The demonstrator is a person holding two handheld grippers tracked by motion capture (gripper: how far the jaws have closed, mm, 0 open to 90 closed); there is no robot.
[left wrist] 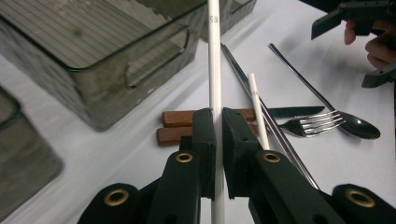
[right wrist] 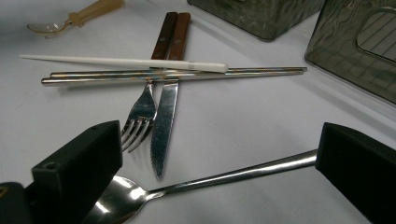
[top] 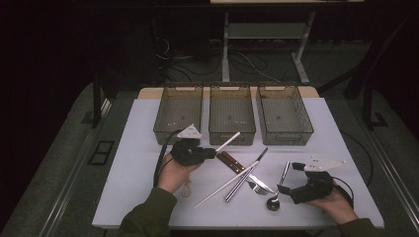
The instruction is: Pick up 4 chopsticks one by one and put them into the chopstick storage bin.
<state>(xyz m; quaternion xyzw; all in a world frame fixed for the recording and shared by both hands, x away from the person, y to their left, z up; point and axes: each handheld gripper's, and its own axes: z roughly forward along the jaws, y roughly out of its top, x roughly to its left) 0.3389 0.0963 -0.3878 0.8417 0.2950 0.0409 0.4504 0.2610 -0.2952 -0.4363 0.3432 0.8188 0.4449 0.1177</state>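
My left gripper (top: 212,153) is shut on a white chopstick (top: 228,141), lifted off the white table with its far end towards the middle bin (top: 232,114). In the left gripper view the jaws (left wrist: 218,122) pinch that chopstick (left wrist: 214,65) upright. A second white chopstick (top: 225,185) lies across a pair of metal chopsticks (top: 244,177). My right gripper (top: 289,177) stands open, its jaws either side of the handle of a metal spoon (top: 273,201). The right gripper view has that spoon handle (right wrist: 233,175) lying between the wide jaws (right wrist: 219,140), untouched.
Three clear bins (top: 179,111) (top: 284,113) line the back of the table (top: 138,148). A fork (top: 256,186) and a knife (right wrist: 163,116) with wooden handles (top: 228,159) lie under the chopsticks. A plastic spoon (top: 187,189) rests by the person's left hand.
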